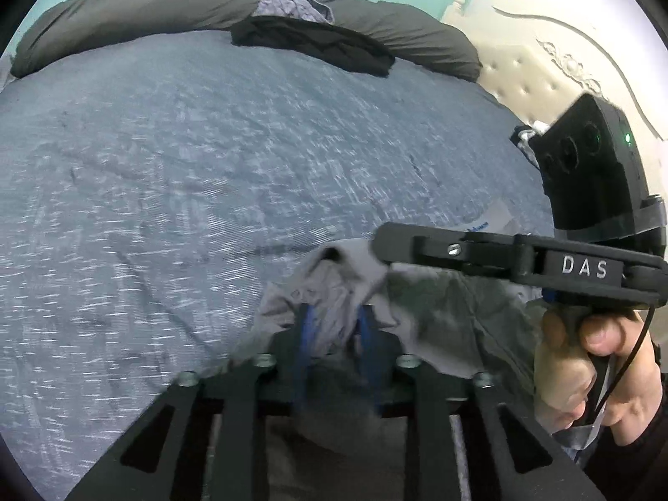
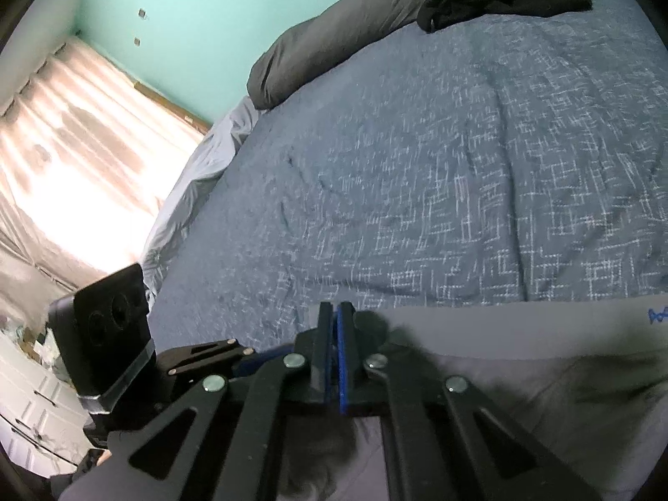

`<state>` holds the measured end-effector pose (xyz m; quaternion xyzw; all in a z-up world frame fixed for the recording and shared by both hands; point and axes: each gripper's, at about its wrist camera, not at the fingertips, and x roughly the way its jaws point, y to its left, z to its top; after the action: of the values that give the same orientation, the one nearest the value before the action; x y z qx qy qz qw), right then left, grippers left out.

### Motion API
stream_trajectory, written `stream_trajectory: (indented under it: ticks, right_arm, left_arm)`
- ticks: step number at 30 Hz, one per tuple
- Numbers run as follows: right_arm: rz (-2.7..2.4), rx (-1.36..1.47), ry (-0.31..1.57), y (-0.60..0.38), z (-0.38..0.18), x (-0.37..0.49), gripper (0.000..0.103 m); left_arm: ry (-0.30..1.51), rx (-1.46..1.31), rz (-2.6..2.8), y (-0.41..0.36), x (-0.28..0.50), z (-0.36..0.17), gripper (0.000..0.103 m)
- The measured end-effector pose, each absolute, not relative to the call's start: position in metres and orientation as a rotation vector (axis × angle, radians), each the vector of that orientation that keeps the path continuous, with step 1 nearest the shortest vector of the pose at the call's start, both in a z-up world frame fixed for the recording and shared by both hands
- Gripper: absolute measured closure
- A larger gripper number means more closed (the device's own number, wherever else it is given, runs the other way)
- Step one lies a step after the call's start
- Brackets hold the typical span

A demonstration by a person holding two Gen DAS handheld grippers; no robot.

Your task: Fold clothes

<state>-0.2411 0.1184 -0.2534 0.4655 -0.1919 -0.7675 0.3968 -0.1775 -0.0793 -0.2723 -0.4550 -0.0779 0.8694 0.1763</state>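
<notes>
A grey garment [image 1: 438, 304] [image 2: 522, 342] with a small blue print lies crumpled at the near edge of the bed. In the left wrist view my left gripper [image 1: 334, 321] is over it. Its blue pads stand apart, with a loose fold of the cloth between them. My right gripper [image 1: 380, 247] reaches in from the right, held by a hand [image 1: 597, 334], its tip on a raised part of the garment. In the right wrist view its pads [image 2: 334, 317] are pressed together at the garment's straight top edge, pinching the cloth.
A blue-grey patterned bedspread [image 1: 167, 167] covers the bed. At the far edge lie a long dark grey bolster [image 1: 146, 4], a black garment [image 1: 317, 41] and a blue patterned cloth [image 1: 288, 0]. There is a cream headboard [image 1: 542, 62] on the right and a bright curtained window [image 2: 83, 146] beyond the bed.
</notes>
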Motion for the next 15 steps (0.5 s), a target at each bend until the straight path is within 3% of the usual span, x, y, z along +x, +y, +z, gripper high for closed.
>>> stream_trajectory:
  ticks: [15]
  right_arm:
    - [-1.946,1.147,-0.521,0.129,-0.246,-0.243,0.102]
  left_arm:
    - [-0.161,-1.247,2.521,-0.091,-0.183,-0.273,0.071]
